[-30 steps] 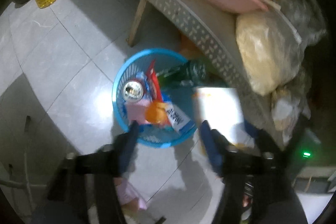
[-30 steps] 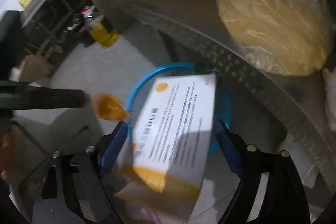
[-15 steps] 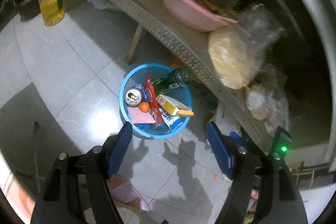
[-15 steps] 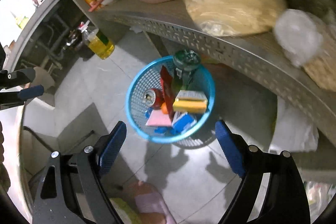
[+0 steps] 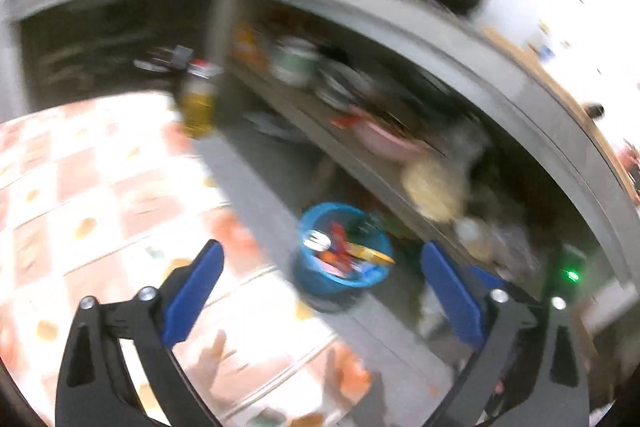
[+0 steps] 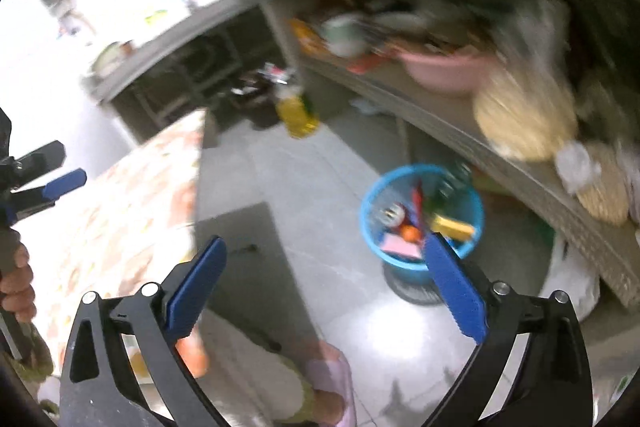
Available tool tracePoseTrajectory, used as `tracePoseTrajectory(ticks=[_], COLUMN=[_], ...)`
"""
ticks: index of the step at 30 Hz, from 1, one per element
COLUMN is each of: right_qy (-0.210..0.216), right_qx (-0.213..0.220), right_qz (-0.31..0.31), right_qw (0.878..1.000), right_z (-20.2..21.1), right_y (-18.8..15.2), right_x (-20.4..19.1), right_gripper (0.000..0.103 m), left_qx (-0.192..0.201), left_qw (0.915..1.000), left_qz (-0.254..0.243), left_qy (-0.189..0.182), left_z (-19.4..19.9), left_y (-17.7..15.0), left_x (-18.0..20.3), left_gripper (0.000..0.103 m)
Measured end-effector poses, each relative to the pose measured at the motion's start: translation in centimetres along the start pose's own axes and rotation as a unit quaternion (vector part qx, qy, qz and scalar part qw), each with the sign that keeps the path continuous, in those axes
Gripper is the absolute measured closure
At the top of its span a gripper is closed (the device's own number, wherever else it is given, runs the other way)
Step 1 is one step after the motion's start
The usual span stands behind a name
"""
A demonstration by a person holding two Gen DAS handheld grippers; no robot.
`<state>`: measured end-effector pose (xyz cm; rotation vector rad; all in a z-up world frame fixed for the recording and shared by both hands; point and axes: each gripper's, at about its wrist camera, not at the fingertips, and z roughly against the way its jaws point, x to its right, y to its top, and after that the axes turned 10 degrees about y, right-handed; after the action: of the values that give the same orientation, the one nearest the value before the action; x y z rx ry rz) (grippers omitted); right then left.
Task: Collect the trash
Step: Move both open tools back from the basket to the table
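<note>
At the far left of the right wrist view a person's hand (image 6: pixel 16 283) grips the handle of the left gripper (image 6: pixel 48 187), whose blue-padded tips reach in from the frame edge over a table with a patterned orange and white cloth (image 6: pixel 120 211); its jaws have just been opening and now stand wide apart with nothing between them, as its own blurred view confirms (image 5: pixel 320 279). Beyond the far edge of that table a bottle of yellow oil (image 6: pixel 298 115) stands on the grey tiled floor (image 6: pixel 288 187) beside a dark cluster of things too smeared to name. The right gripper (image 6: pixel 324 267) has also just been spreading its jaws and holds nothing, its blue pads (image 6: pixel 454 287) splayed wide above the floor. To the right the blue basket (image 6: pixel 420 263) sits on the floor just in front of the perforated edge of a low metal shelf (image 6: pixel 540 183), and the trash lies inside it: a can (image 6: pixel 390 215), a yellow box (image 6: pixel 450 227), a small orange thing (image 6: pixel 408 233), pink and red wrappers and a green bottle leaning against the rim at the shelf side. On the shelf above, a pink basin (image 6: pixel 444 67) sits left of a clear bag of pale yellow stuff (image 6: pixel 524 111) near the front edge
</note>
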<state>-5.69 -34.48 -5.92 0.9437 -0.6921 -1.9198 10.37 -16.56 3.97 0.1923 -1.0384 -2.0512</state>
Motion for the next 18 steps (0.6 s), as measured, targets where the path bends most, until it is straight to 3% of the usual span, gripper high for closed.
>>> tracePoseTrajectory(ticks=[5,9,14,18], right_qy=[0.014,0.012,0.012,0.028], right_qx=[0.008,0.025,0.066,0.073], right_qz=[0.071,0.118,0.151,0.161], right_qw=[0.997,0.993,0.986,0.984], right_z=[0.5,1.2,2.6,4.0], right_y=[-0.8,-1.2,-2.2,-3.7], right_x=[-6.3,-9.9,-13.2,-15.8], right_gripper=[0.008,0.008,0.008,0.008], left_qx=[0.058,0.085,0.071,0.082], left_qw=[0.9906,0.9704,0.9541,0.9486], left_qz=[0.058,0.096,0.111,0.106], left_qy=[0.11,0.205,0.269,0.287], left_z=[6.3,9.9,12.2,14.0], left_y=[-4.1,-7.7,-10.4,-11.8], left_x=[-3.6,-5.8,-6.6,-6.2], left_gripper=[0.005,0.005,0.005,0.005])
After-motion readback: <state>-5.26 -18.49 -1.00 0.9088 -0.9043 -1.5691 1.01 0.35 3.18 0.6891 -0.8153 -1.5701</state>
